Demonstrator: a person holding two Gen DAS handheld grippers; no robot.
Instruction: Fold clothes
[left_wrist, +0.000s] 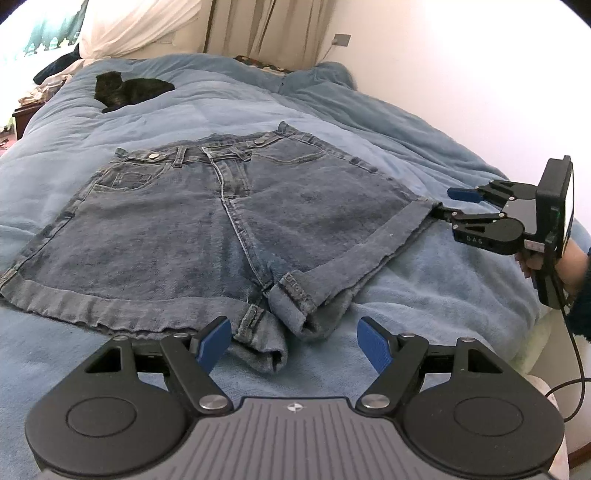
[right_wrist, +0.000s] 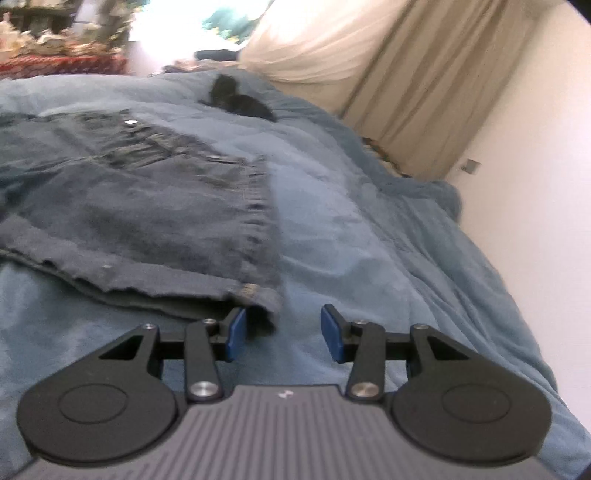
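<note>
Left wrist view alone shows both gaping claws, left claw (left_wrist: 293, 345) and right claw (left_wrist: 445, 203), flanking denim shorts (left_wrist: 221, 229).

Shorts (left_wrist: 207, 225): one pair, denim, flat on bed.
Legs: two, each with one rolled cuff.
Waistband buttons: two counted, metal, left wrist view.
Grippers: two; left gripper (left_wrist: 293, 345) and right gripper (left_wrist: 448, 203), both with jaws apart.
Blue pads (left_wrist: 216, 341): two per gripper, four counted.
Hand (left_wrist: 546, 264): one, on right gripper handle.
Cat (left_wrist: 129, 90): one, dark, far on bed.
Blanket (left_wrist: 406, 147): one, blue.
Curtains (left_wrist: 258, 26): one set, beige; panel count unclear.
Wall plate (left_wrist: 342, 39): one.
Cable (left_wrist: 576, 362): one, black.
</note>
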